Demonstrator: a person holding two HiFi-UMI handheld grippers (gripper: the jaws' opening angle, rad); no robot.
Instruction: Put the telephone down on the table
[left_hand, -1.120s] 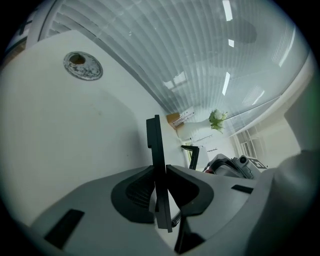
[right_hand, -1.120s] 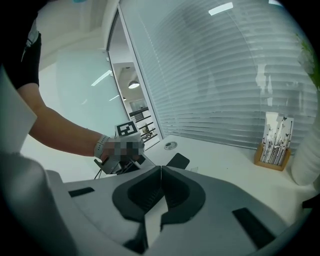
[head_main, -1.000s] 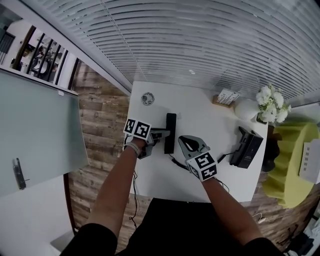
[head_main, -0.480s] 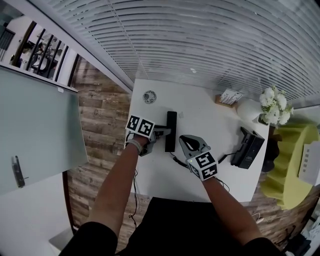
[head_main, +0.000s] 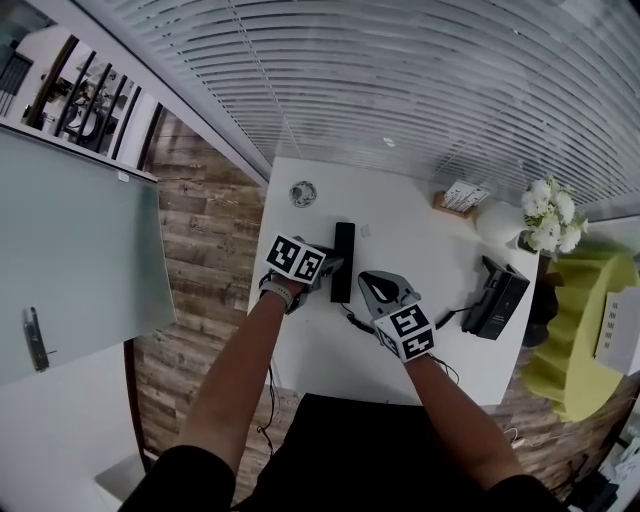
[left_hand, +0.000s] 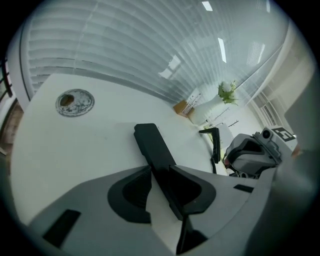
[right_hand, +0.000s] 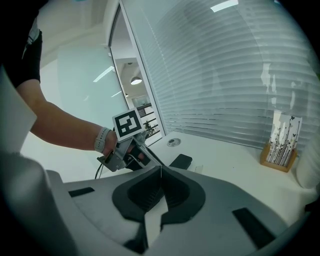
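Note:
The black telephone handset lies flat on the white table. My left gripper stands around its near end, and the jaws are opening. In the left gripper view the handset runs between the jaws, with a strip of bare table showing between it and the left pad. A coiled cord leads from the handset towards the telephone base at the right. To the right of the handset, my right gripper is shut with nothing in it; its jaws meet in its own view.
A small round dish sits at the table's far left corner. A card holder and a white vase of flowers stand at the far right. A yellow-green cloth lies beyond the table's right edge.
My left gripper has shifted a little right, towards the handset, and turned. The handset stays where it was on the table. The right gripper has not moved.

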